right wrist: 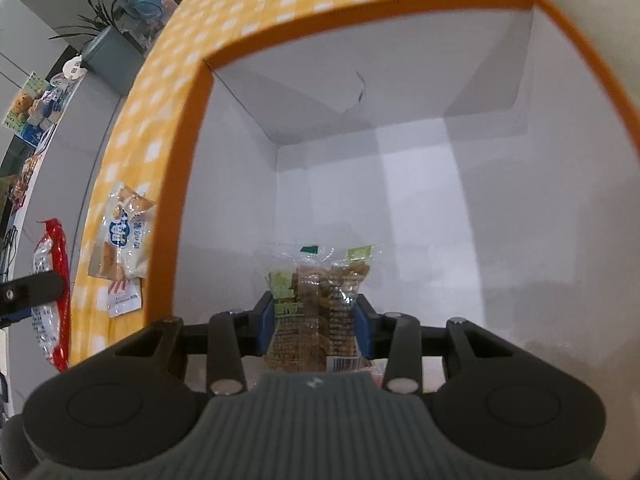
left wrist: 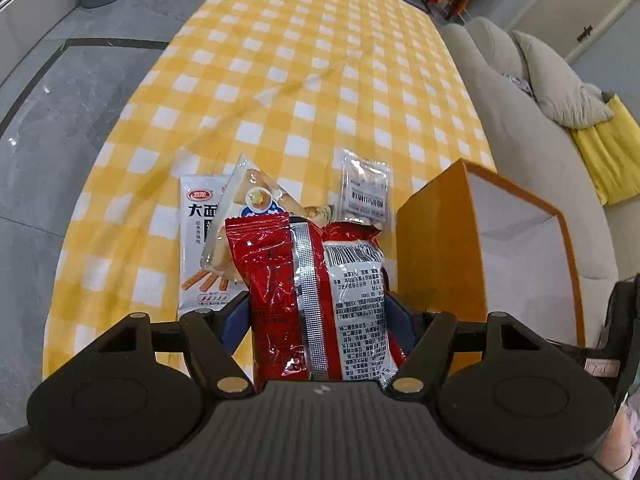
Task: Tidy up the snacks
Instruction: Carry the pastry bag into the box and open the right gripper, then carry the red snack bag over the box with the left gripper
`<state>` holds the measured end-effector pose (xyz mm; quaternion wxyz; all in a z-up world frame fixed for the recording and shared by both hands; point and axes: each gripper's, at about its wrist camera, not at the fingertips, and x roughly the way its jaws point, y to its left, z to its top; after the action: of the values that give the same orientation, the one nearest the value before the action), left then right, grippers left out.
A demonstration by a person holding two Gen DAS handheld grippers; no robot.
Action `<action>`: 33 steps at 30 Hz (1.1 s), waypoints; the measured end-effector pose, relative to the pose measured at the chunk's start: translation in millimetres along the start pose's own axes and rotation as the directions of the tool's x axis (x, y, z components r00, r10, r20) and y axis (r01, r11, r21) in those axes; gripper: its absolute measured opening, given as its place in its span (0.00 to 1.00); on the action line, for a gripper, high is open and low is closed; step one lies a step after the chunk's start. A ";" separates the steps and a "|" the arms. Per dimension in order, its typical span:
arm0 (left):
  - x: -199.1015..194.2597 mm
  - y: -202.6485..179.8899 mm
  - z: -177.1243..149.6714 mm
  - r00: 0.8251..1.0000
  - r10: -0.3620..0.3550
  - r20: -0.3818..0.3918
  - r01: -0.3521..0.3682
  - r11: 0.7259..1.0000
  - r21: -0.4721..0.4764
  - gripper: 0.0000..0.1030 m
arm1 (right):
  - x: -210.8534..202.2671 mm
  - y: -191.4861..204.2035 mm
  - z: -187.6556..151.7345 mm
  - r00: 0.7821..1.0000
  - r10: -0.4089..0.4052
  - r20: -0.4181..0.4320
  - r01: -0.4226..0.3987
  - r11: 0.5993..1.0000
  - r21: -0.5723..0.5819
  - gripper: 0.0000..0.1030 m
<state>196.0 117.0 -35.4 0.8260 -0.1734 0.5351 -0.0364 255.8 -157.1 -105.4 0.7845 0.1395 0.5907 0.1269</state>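
Lowering one packet into the box while another waits beside it

Left wrist view: the left gripper (left wrist: 318, 312) is seen with its jaws set wide and closed on a red packet (left wrist: 312, 300), whose long axis runs straight out along the fingers. The orange box (left wrist: 436, 248) stands just to the right of these jaws on the checked bench (left wrist: 304, 80), its open top turned toward the camera. Three more packets lie flat beyond the red one: a white packet (left wrist: 200, 236), a bread packet (left wrist: 248, 204) and a clear sachet (left wrist: 366, 188).

Right wrist view: the right gripper (right wrist: 316, 324) is already inside the box's mouth, jaws at a middling width and pressed on a brown snack packet (right wrist: 316, 304), held upright and pointing at the white floor directly ahead. No other item can be seen inside. The right hand is judged nearer to release; the left must cross rightward over the rim.
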 end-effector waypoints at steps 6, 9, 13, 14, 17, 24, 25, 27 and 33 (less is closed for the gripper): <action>12.1 1.3 -1.9 0.999 0.009 -0.040 -0.009 1.000 0.010 0.79 | 0.8 -16.5 2.7 0.996 0.083 -0.040 -0.079 0.993 0.093 0.39; 15.0 1.7 -0.2 0.999 0.012 -0.048 -0.011 1.000 0.014 0.79 | -8.9 -17.6 0.7 0.997 0.069 -0.013 -0.069 0.997 0.044 0.14; 16.5 1.7 0.6 0.999 0.010 -0.051 -0.010 1.000 0.010 0.79 | -11.0 -11.0 -2.9 0.997 0.073 -0.003 -0.073 0.997 -0.019 0.04; 16.5 1.1 0.3 0.999 0.011 -0.052 -0.010 1.000 0.011 0.79 | -8.1 -8.9 -3.7 0.998 0.069 -0.004 -0.069 0.997 -0.030 0.01; 16.0 -1.1 0.0 0.998 0.006 -0.055 -0.005 1.000 0.016 0.79 | 3.0 -5.9 -3.0 0.997 0.073 -0.028 -0.074 0.996 -0.042 0.00; 6.1 -20.2 -1.8 0.999 -0.011 -0.041 0.013 0.998 0.055 0.79 | 5.8 1.5 -8.1 0.999 0.034 0.000 -0.034 0.995 -0.093 0.00; 3.5 -24.7 -2.6 0.999 -0.012 -0.036 0.014 0.998 0.066 0.79 | 5.2 -0.9 -7.6 0.999 0.042 -0.001 -0.042 0.996 -0.080 0.00; -2.0 -34.8 -4.7 1.000 -0.017 -0.023 0.019 0.996 0.089 0.79 | 2.3 -4.5 -7.3 0.999 0.049 0.000 -0.049 0.997 -0.059 0.00; -16.5 -63.0 -13.1 1.000 -0.006 0.003 0.006 0.991 0.135 0.79 | -22.1 0.0 -10.0 0.999 0.011 0.053 -0.006 0.995 -0.096 0.03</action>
<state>185.2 58.8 -5.3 0.8368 -0.1186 0.5293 -0.0747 240.2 -164.4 -88.3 0.8054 0.1077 0.5621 0.1545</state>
